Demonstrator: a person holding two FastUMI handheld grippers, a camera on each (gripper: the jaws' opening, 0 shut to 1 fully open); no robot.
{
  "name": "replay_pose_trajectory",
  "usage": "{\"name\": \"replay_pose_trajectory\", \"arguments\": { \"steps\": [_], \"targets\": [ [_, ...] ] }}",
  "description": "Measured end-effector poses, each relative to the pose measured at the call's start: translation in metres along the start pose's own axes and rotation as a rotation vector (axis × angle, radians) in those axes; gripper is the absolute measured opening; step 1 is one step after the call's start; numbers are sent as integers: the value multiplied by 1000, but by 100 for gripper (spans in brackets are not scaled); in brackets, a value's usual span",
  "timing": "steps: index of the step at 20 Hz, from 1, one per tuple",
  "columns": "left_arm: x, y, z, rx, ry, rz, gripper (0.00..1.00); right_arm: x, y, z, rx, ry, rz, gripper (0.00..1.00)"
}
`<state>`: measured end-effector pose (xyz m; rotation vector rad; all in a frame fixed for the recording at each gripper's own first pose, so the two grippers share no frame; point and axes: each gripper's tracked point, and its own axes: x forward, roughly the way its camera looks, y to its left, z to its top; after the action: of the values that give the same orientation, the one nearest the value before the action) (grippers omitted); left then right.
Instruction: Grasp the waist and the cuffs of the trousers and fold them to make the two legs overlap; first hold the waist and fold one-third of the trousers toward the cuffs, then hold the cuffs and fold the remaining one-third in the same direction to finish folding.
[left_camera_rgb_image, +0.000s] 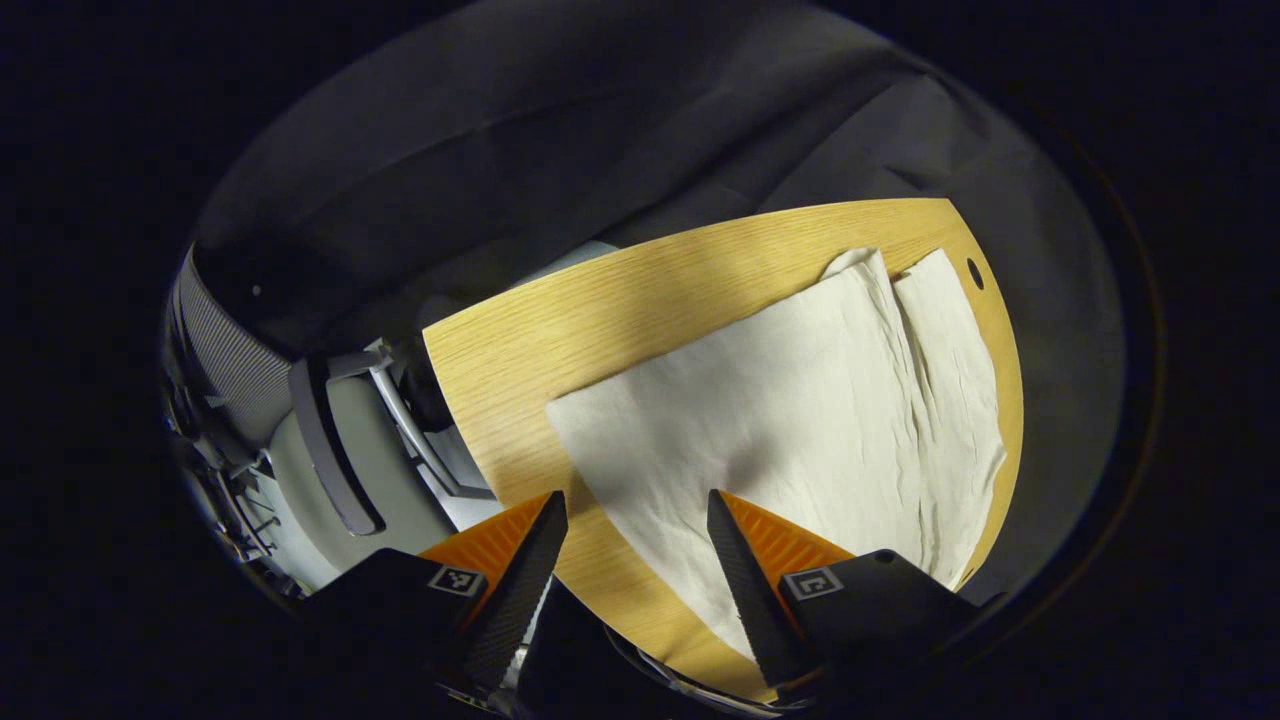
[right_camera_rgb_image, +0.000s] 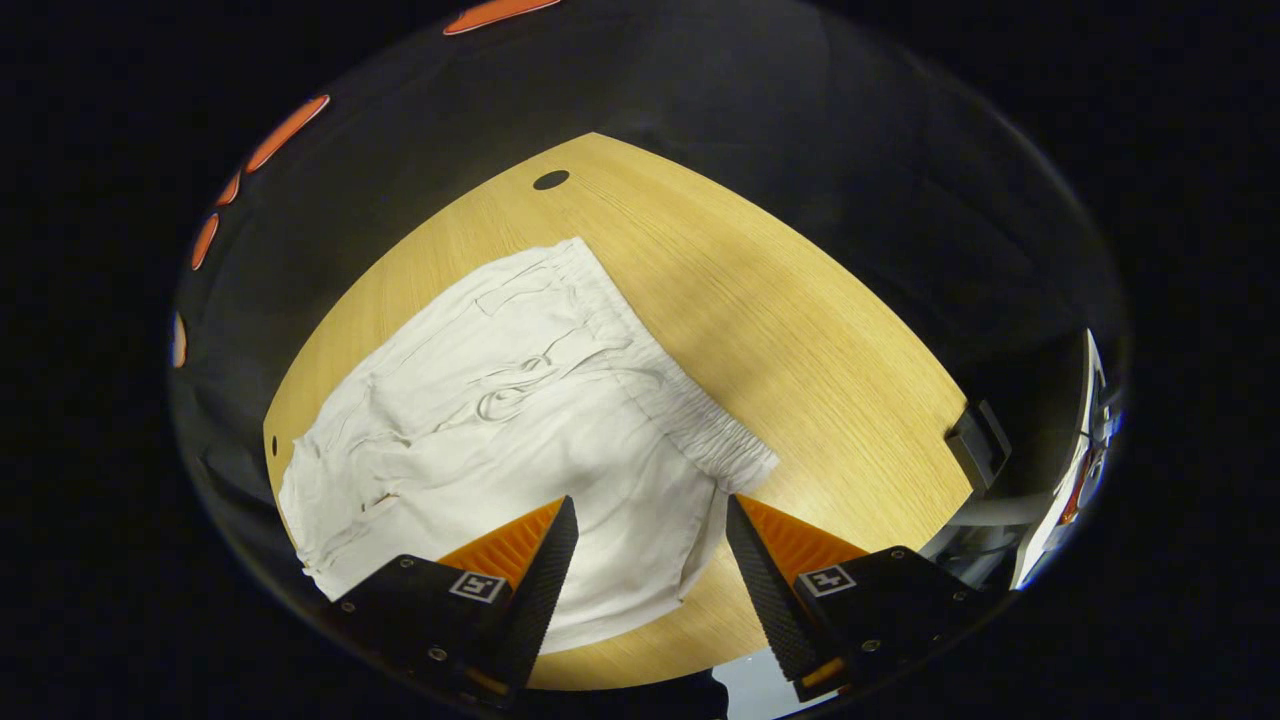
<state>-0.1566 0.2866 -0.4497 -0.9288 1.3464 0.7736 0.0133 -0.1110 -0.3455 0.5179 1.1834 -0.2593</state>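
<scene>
White trousers (right_camera_rgb_image: 500, 420) lie flat on the wooden counter (right_camera_rgb_image: 780, 330), both pairs of fingers spread wide above them, grasping nothing, so gripping waist (right_camera_rgb_image: 680, 400) and cuffs probably comes next.

Wrinkled cloth trousers (right_camera_rgb_image: 520, 420), wood-grain table (right_camera_rgb_image: 800, 330)

No readable text (only coded markers).
</scene>
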Motion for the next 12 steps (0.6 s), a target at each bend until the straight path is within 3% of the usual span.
{"name": "replay_pose_trajectory", "arguments": {
  "steps": [2,7,9,12],
  "targets": [
    [1,-1,4,-9,1,-11,93,4,-4,-1,-7,0,-8,90],
    [6,-27,16,-93,-23,-177,89,12,-4,-5,2,10,-3,90],
    [10,-36,16,-173,-14,-241,75,15,-7,-7,10,14,-6,90],
    [18,-35,21,-205,-37,-288,16,18,-11,-7,35,9,2,90]
  ]
}}
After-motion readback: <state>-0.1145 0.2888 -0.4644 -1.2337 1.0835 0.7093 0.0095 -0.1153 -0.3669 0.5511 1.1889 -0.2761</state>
